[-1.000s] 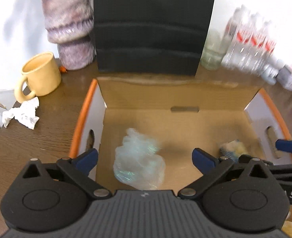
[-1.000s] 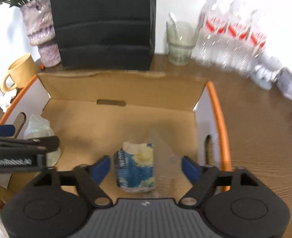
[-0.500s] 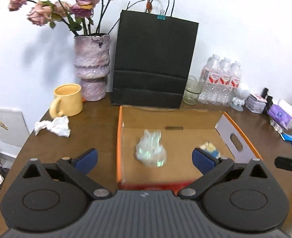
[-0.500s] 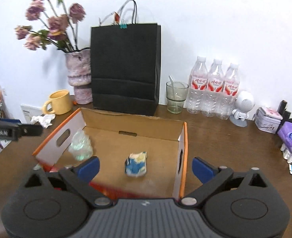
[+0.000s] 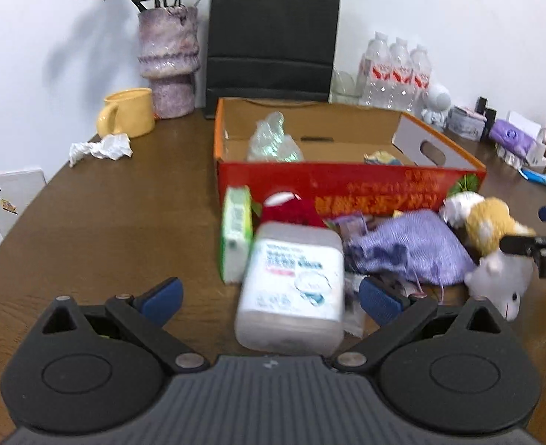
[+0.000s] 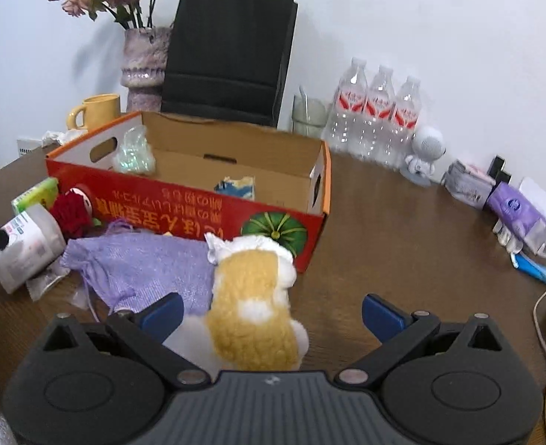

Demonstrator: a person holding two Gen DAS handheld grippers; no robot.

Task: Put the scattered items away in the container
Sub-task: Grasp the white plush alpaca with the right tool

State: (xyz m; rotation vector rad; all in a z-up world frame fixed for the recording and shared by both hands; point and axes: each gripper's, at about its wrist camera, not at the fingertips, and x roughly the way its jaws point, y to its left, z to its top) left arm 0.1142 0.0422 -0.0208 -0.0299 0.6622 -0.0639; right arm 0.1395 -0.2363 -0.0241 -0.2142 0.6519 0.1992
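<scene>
Left wrist view: the left gripper (image 5: 269, 294) hangs with jaws spread wide over a white plastic tub (image 5: 291, 285), unclamped, near the table's (image 5: 117, 222) front edge. Behind stands the cardboard box (image 5: 347, 185).

Right wrist view: the right gripper (image 6: 271, 311), jaws wide apart, straddles a plush toy (image 6: 254, 296) beside the purple cloth (image 6: 143, 263), just before the box's front wall.

A black paper bag (image 6: 228, 55), flower vase (image 6: 143, 70) and three water bottles (image 6: 378, 111) line the wall.
</scene>
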